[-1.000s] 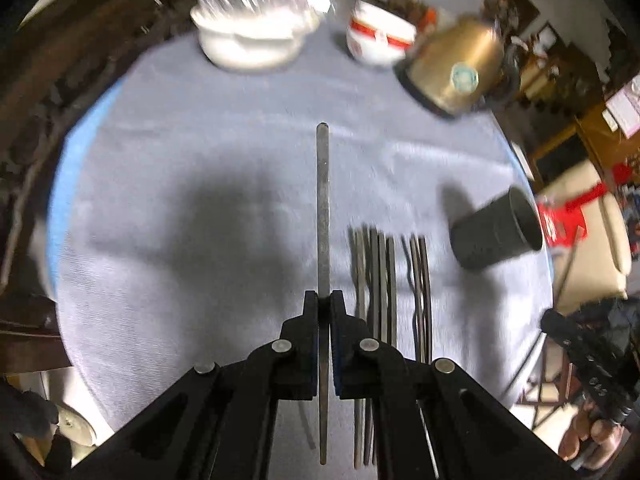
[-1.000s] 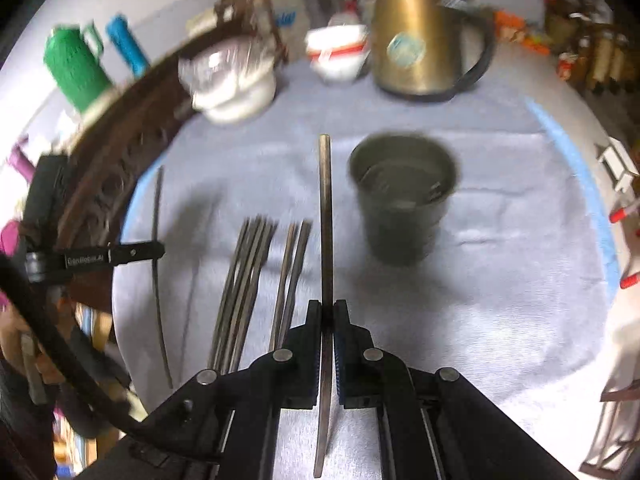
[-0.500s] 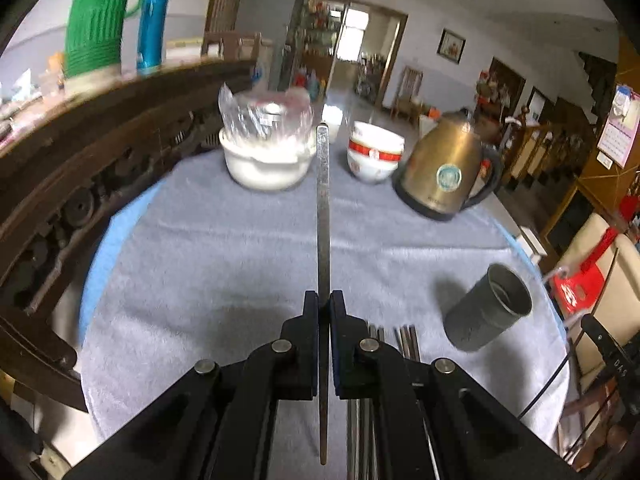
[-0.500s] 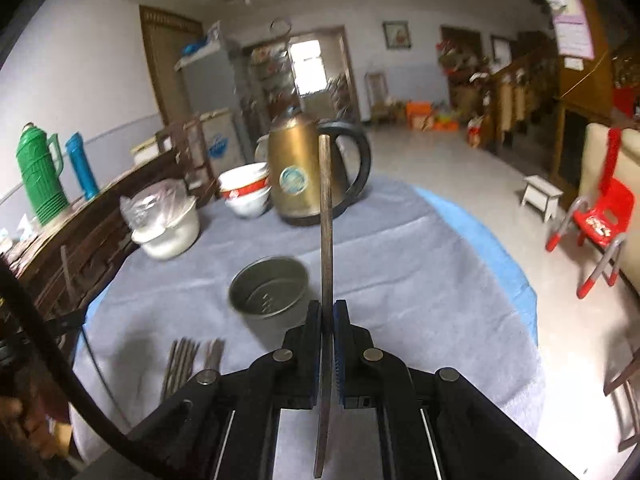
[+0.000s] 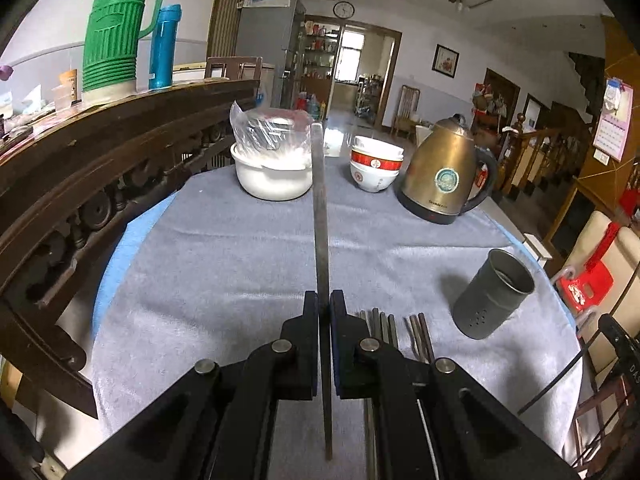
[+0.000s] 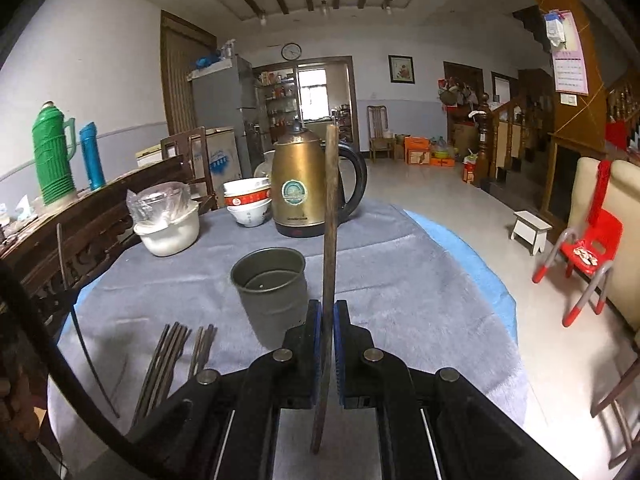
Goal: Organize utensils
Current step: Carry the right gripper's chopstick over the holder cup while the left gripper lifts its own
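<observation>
My left gripper (image 5: 324, 300) is shut on a long dark chopstick (image 5: 319, 208) that points forward above the grey cloth. My right gripper (image 6: 327, 308) is shut on another chopstick (image 6: 330, 216), raised level above the table. A grey metal utensil cup (image 6: 272, 288) stands upright just left of the right gripper; it shows at the right in the left wrist view (image 5: 494, 294). Several more chopsticks (image 6: 170, 360) lie in a row on the cloth, seen also in the left wrist view (image 5: 394, 330) just right of my left gripper.
A brass kettle (image 5: 444, 178), stacked red-and-white bowls (image 5: 374, 164) and a white pot with a plastic bag (image 5: 274, 162) stand at the table's far side. A carved wooden rail (image 5: 80, 184) runs along the left. A red child's chair (image 6: 586, 256) stands on the floor at right.
Both grippers tilted up from looking down at the table to looking level across it, each still holding its chopstick. The cup and the row of chopsticks stayed put.
</observation>
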{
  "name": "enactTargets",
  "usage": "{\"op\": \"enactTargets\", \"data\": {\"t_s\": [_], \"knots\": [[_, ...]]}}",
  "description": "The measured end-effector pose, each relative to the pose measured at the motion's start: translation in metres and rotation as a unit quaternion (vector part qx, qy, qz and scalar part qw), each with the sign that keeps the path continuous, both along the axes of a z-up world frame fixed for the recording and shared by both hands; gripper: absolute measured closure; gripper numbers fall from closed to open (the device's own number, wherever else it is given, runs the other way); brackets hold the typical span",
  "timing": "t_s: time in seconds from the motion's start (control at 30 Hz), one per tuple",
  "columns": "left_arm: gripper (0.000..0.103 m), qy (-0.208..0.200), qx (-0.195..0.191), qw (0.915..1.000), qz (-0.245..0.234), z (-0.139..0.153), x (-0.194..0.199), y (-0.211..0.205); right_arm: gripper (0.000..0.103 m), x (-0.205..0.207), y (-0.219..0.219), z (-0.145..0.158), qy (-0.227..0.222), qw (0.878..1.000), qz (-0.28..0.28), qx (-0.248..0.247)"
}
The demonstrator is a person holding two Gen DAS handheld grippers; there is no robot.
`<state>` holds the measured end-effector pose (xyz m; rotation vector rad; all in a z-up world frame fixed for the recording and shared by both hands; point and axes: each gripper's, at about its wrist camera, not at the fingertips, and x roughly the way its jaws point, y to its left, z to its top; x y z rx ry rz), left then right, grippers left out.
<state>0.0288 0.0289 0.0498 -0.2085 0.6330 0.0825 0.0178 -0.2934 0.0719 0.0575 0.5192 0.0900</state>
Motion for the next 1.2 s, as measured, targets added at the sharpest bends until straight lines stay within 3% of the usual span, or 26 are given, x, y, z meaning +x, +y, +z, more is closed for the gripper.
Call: {"op": "enactTargets", "data": {"t_s": [0.2, 0.4, 0.57, 0.93, 1.1, 1.2], "knots": [[0.097, -0.011, 0.005, 0.9999, -0.008, 0.006, -0.021, 0.000, 0.097, -0.017, -0.004, 0.005, 0.002, 1.000, -0.001, 0.010], [0.097, -0.013, -0.016, 0.9997, -0.013, 0.015, -0.021, 0.003, 0.097, -0.019, -0.007, 0.007, 0.003, 1.000, -0.002, 0.017], [0.098, -0.033, -0.052, 0.9979, -0.022, 0.039, -0.012, 0.004, 0.097, -0.015, -0.023, 0.038, -0.028, 0.998, -0.013, 0.049], [0.098, -0.104, -0.128, 0.9822, -0.090, 0.109, 0.032, -0.045, 0.097, 0.009, -0.040, 0.110, -0.112, 0.987, -0.004, 0.114], [0.098, -0.116, -0.138, 0.9779, -0.106, 0.116, 0.065, -0.077, 0.097, 0.041, -0.029, 0.112, -0.115, 0.986, 0.008, 0.121], [0.098, -0.111, -0.125, 0.9794, -0.113, 0.109, 0.084, -0.099, 0.097, 0.062, -0.020, 0.101, -0.099, 0.988, 0.017, 0.118]]}}
